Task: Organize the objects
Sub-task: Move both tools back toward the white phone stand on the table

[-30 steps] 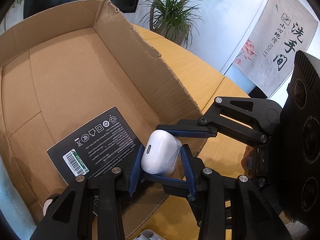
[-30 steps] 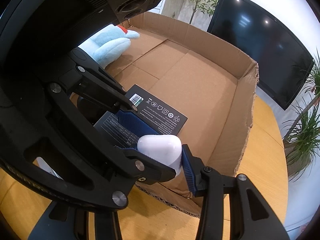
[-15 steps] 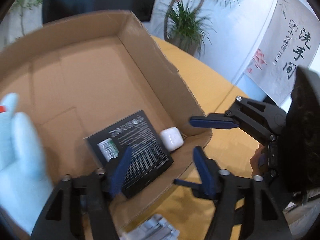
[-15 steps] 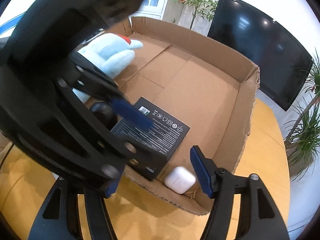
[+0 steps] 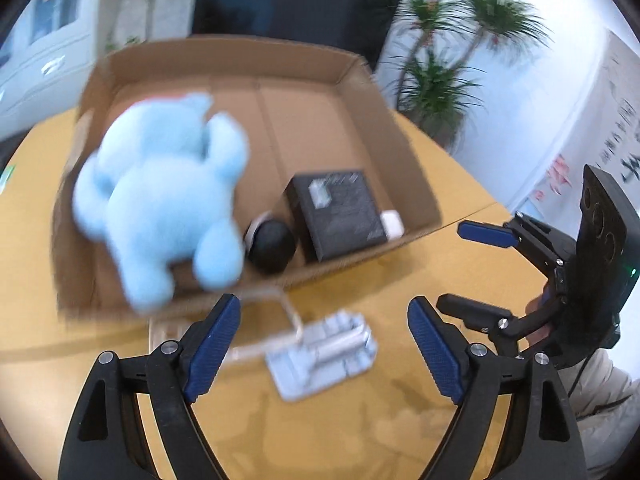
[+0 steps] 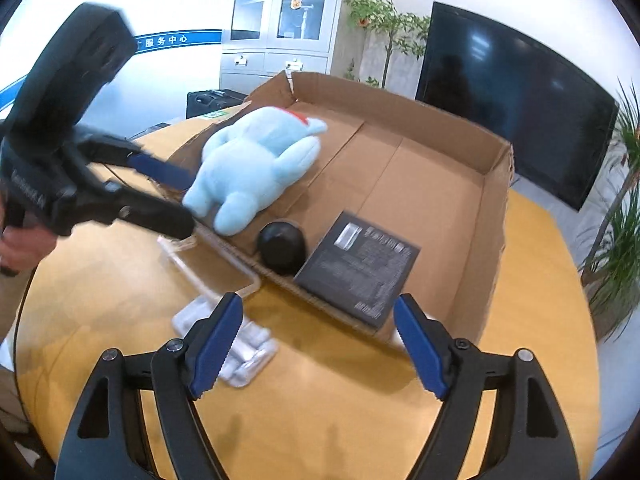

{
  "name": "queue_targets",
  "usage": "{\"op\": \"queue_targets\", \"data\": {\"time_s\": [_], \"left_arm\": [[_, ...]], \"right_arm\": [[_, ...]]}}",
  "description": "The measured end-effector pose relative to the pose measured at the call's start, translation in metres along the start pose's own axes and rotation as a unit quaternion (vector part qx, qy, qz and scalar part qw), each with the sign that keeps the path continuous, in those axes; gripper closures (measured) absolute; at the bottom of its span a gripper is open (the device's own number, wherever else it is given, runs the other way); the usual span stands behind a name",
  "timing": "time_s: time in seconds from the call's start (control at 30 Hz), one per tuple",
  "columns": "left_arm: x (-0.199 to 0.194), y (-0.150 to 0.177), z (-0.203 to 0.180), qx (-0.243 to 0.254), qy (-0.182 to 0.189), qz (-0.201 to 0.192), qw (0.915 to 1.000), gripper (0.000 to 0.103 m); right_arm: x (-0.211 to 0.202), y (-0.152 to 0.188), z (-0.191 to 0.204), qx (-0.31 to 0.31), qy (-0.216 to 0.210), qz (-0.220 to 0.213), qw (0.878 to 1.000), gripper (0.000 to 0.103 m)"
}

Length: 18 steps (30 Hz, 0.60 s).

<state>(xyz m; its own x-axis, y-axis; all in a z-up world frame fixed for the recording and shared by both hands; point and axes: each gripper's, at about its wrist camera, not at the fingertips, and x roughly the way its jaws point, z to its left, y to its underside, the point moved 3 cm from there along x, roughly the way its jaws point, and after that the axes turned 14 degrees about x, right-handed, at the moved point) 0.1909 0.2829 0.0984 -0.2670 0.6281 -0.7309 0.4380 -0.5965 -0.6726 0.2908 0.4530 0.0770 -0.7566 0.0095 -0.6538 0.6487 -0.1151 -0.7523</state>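
Two grippers stood over the table [image 5: 460, 248], both with jaws just opened wide and nothing between them. Left to right in the left wrist view: plush [image 5: 160, 200] at the left of the box [image 5: 412, 168], black ball [image 5: 272, 246] beside it, black carton [image 5: 336, 212] next, white case [image 5: 392, 222] tucked in the near right corner, touching the carton. All four lay inside the box. Outside it, on the table just before the left gripper [image 5: 324, 344], lay a grey pack [image 5: 324, 354], blurred, its long axis running lower-left to upper-right across the jaw gap. A clear lid or tray [image 6: 208, 268] lay near it, against the box wall.

Right gripper [image 6: 318, 344] hung released too; the pack [image 6: 228, 344] sat just left of its left finger. Judged: pack is next, and the left gripper is better lined up, though a roll may be needed to span its short side.
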Motion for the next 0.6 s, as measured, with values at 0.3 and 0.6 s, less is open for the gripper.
{"op": "queue_targets", "data": {"time_s": [0.3,0.6], "left_arm": [[0.013,0.083,0.018,-0.108,0.036,0.027,0.9931,0.017],[0.049,0.09,0.022,-0.136,0.053,0.05,0.9879,0.017]], "right_arm": [[0.042,0.036,0.011,0.073,-0.027,0.095,0.992,0.026],[0.076,0.053,0.008,0.132,-0.033,0.141,0.981,0.035]]}}
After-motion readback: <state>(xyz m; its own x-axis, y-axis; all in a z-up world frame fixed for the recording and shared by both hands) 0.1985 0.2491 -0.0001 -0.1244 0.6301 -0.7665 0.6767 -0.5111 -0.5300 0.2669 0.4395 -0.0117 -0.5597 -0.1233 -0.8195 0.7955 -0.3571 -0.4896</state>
